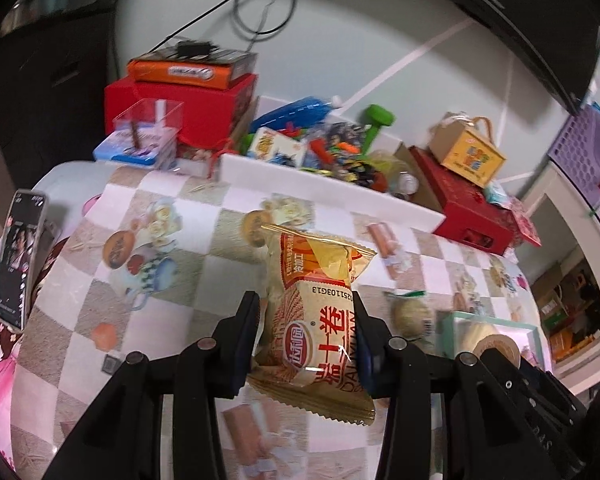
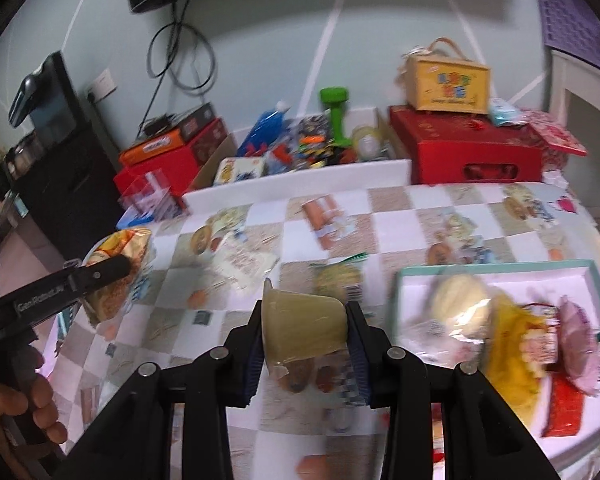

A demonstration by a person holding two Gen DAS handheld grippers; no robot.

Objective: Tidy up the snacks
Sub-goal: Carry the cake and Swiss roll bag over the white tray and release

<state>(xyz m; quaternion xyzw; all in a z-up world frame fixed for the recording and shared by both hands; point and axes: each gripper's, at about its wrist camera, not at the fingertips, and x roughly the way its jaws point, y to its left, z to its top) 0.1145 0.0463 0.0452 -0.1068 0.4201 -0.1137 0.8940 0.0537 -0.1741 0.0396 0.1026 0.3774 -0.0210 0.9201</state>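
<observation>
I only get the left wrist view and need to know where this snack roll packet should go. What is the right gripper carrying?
Observer: A small beige jelly cup, clamped between the right gripper fingers.
Operator: Is there a container nearby?
Observer: Yes, a teal-rimmed tray right of it, already holding several wrapped snacks.
Operator: Anything loose left on the table?
Observer: One round green-tagged packet lies beside the tray's left edge.

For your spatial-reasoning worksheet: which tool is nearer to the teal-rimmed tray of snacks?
Right. The right tool, gripping a jelly cup, hangs just beside the tray's left rim. The left tool, gripping a snack packet, is across the table.
</observation>
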